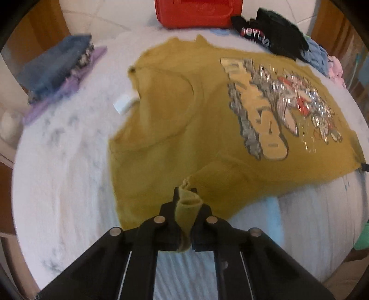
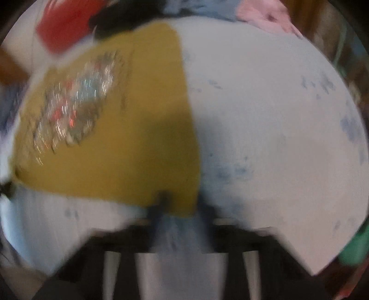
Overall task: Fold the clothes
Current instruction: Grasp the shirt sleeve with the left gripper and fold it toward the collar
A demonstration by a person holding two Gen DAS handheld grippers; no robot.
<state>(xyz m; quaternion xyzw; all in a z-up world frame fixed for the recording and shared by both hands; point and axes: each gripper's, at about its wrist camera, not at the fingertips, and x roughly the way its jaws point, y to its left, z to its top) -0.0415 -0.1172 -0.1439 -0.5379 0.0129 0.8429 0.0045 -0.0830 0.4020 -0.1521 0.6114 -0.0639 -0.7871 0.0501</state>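
Observation:
A mustard-yellow T-shirt (image 1: pixel 191 120) with a glittery print lies spread on the white marbled round table (image 1: pixel 64 161). My left gripper (image 1: pixel 185 203) is shut on a bunched sleeve end of the shirt, lifted slightly off the table. In the blurred right wrist view the same shirt (image 2: pixel 129 143) covers the left half of the table (image 2: pixel 265 138). My right gripper (image 2: pixel 182 205) sits at the shirt's near right corner, fingers apart, the left finger over the cloth edge.
A stack of folded blue and purple clothes (image 1: pixel 57 76) lies at the far left. A red bag (image 1: pixel 196 11) stands at the back. A heap of black, blue and pink garments (image 1: pixel 288 39) sits at the back right. A green item (image 2: pixel 355 249) lies beyond the table's right edge.

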